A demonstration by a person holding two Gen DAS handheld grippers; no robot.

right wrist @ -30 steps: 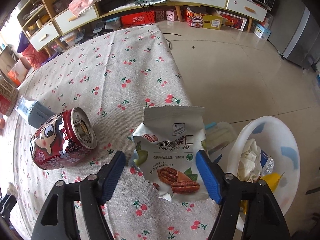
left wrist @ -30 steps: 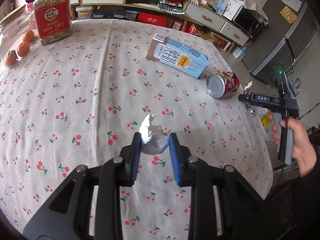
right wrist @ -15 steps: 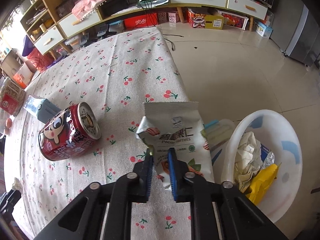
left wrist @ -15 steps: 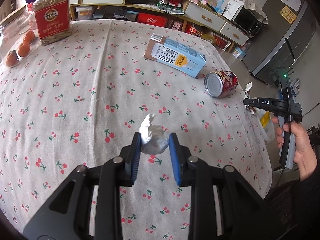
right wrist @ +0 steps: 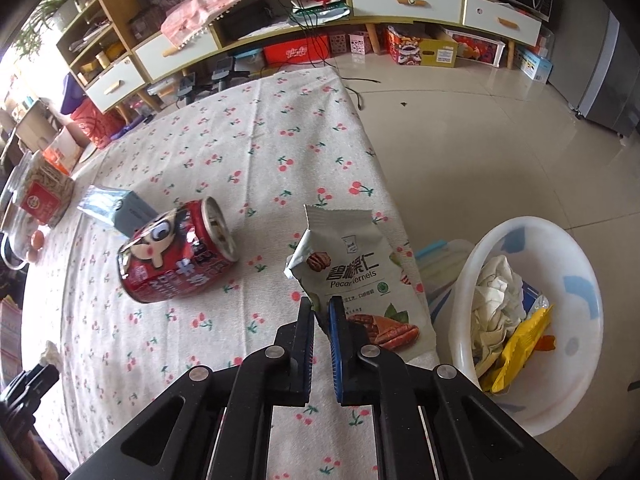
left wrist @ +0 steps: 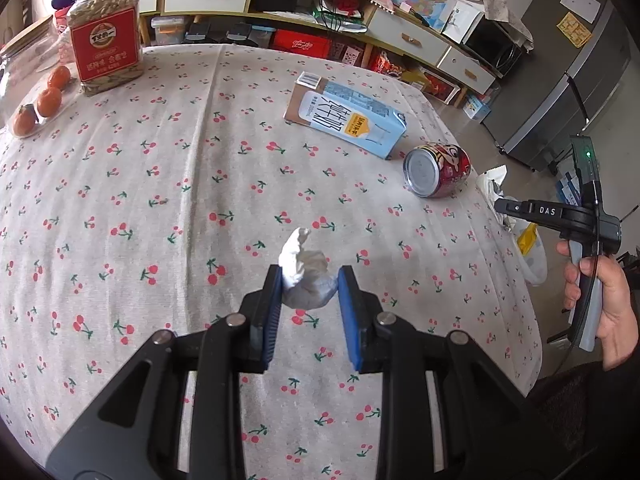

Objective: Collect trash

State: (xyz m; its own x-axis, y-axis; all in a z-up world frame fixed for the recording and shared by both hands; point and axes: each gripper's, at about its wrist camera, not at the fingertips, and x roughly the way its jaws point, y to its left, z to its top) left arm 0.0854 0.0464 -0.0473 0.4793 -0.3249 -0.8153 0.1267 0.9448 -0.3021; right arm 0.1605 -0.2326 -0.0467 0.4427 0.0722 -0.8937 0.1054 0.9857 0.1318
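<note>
On the cherry-print cloth surface, my left tongs gripped a crumpled white tissue wad; the blue milk carton and red drink can lay uncollected; my right tongs pinched the pecan snack packet beside the part-filled white plastic basin.

Left gripper and right gripper both clamped, tilted downward.
</note>
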